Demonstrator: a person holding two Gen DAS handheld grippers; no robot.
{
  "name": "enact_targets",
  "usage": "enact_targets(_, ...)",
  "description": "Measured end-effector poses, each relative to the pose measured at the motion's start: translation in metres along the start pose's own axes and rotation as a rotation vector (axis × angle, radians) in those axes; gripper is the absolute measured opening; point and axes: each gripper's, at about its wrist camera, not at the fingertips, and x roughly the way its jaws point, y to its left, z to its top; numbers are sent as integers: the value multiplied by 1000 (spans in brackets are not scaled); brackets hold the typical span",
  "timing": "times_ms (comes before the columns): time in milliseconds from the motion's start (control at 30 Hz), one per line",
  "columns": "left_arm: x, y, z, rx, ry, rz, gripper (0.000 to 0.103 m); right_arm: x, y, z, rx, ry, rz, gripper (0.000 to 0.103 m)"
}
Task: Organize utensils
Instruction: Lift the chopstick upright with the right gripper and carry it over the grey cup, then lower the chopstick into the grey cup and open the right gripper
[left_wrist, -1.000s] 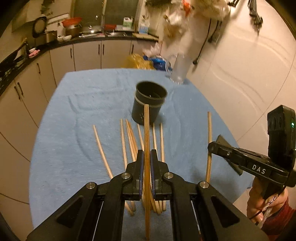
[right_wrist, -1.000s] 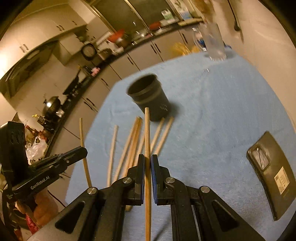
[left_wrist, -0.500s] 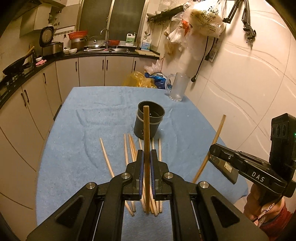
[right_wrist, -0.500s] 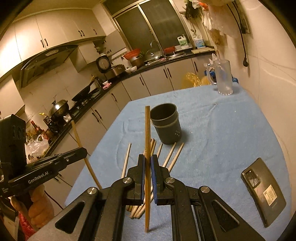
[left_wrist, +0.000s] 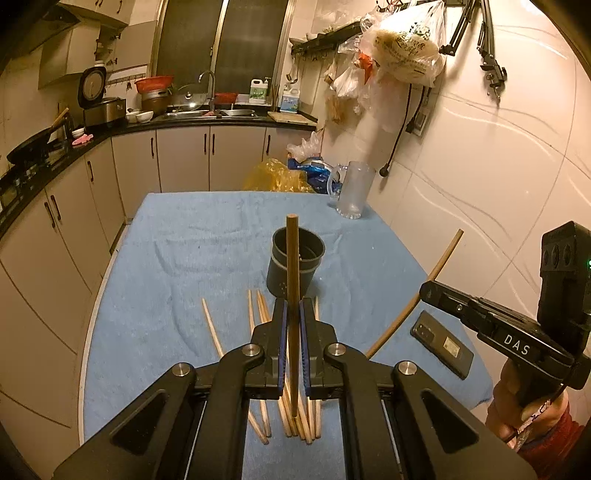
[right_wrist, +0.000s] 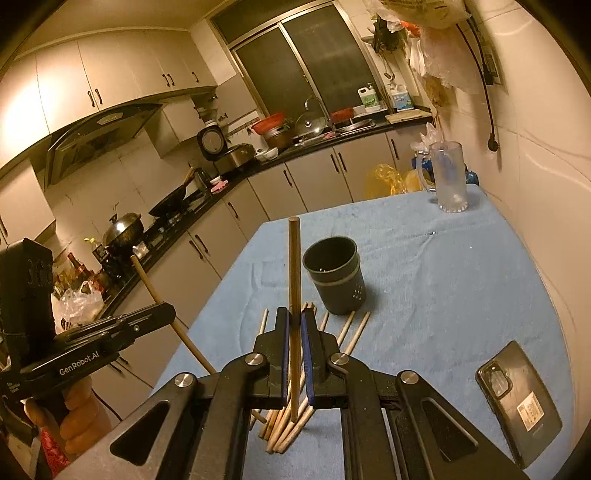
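Note:
My left gripper is shut on a wooden chopstick and holds it up off the table, pointing forward at the dark cup. My right gripper is shut on another chopstick, also lifted, left of the same cup. Several more chopsticks lie loose on the blue cloth in front of the cup; they also show in the right wrist view. Each gripper shows in the other's view, the right one and the left one, with its stick tilted up.
A black phone lies on the blue cloth at the right near the front edge. A clear glass mug stands at the far right corner by the wall. Kitchen cabinets run along the left.
Both grippers have risen and tipped upward, each lifting its chopstick off the cloth. The views now take in more of the kitchen and the cup looks farther off.

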Motion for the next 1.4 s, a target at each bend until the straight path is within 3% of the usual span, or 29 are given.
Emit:
enact_targets(533,2,-6,50,32,-38,-9,6,-7,-12,44,42,-53,7,7)
enact_targets(1033,29,5,136,-11,-108,-15,6,17,-24,118,70,-125,-16,7)
enact_targets(1200,47,12,158,-48,-136,-24,6,31,-30,141,80,-153,-39,7)
enact_targets(1400,90,13,161,-71,-117,-11,6,66,-34,150,73,-142,-77,7)
